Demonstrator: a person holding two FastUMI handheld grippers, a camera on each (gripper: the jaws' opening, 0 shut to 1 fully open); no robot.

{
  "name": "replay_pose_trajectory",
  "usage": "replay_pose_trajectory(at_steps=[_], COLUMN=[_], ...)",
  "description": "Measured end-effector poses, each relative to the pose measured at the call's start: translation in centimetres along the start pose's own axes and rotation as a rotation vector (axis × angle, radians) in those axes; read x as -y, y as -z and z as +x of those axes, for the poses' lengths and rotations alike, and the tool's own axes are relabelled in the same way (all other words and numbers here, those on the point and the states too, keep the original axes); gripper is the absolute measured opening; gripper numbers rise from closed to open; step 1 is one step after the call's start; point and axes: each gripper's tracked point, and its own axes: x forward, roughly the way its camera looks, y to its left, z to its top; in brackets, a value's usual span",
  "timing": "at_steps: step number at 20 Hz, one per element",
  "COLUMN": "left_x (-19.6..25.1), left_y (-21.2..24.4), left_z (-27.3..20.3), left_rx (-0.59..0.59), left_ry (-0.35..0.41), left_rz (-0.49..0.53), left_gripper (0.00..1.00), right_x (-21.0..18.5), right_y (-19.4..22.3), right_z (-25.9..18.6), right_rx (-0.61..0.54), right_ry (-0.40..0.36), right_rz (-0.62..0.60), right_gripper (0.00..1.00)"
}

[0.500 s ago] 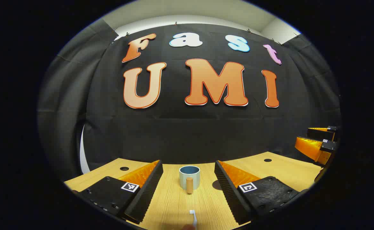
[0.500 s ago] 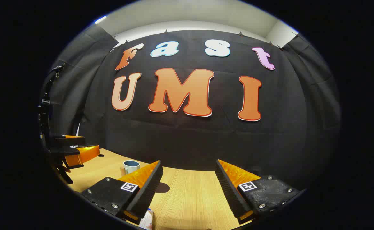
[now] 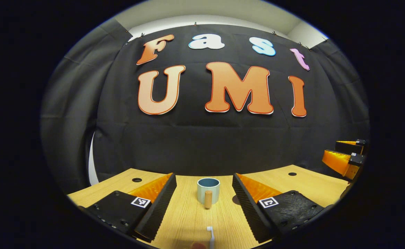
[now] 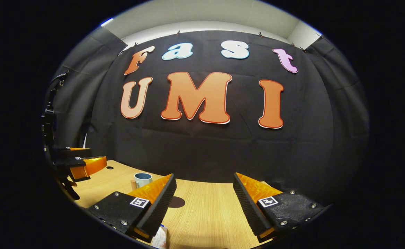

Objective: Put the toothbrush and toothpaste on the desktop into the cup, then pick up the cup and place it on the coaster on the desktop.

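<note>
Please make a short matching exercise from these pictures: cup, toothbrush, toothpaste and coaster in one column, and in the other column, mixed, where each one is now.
Things:
1. cup
2. toothbrush
3. toothpaste
4. coaster

Places:
A. at the near bottom edge of the left gripper view, head pointing to the cup
B. dark disc on the desk, beside the right gripper's left finger
C. standing upright on the desk ahead of the open left gripper
D. at the bottom edge of the right gripper view, partly hidden

Pairs: 1-C, 2-A, 3-D, 4-B
</note>
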Motion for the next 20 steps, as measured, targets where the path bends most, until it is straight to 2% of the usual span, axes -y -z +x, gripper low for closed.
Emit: replay_pose_trajectory(at_steps=[1,3,12,20], left_x=[0.0,0.1,0.5,1.4], left_y=[0.0,0.0,0.0,2.3], left_z=[0.0,0.0,-0.4,-0.8], left_rx=[-0.001,-0.005,-0.003,-0.105], left_ry=[0.000,0.008,0.020,0.054], left_rz=[-0.005,-0.006,0.005,0.015], left_gripper=[1.00,0.97,0.98,0.98], right_x=[0.0,-0.2,-0.6,-1.1], right_y=[0.1,0.2,0.8,2.8], right_z=[0.0,0.0,-0.1,-0.4], right_rx=[0.001,-0.003,-0.023,-0.084], right_ry=[-0.006,-0.008,-0.028,-0.048], right_rz=[-0.001,-0.008,-0.004,0.015], right_gripper=[0.99,0.99,0.99,0.99])
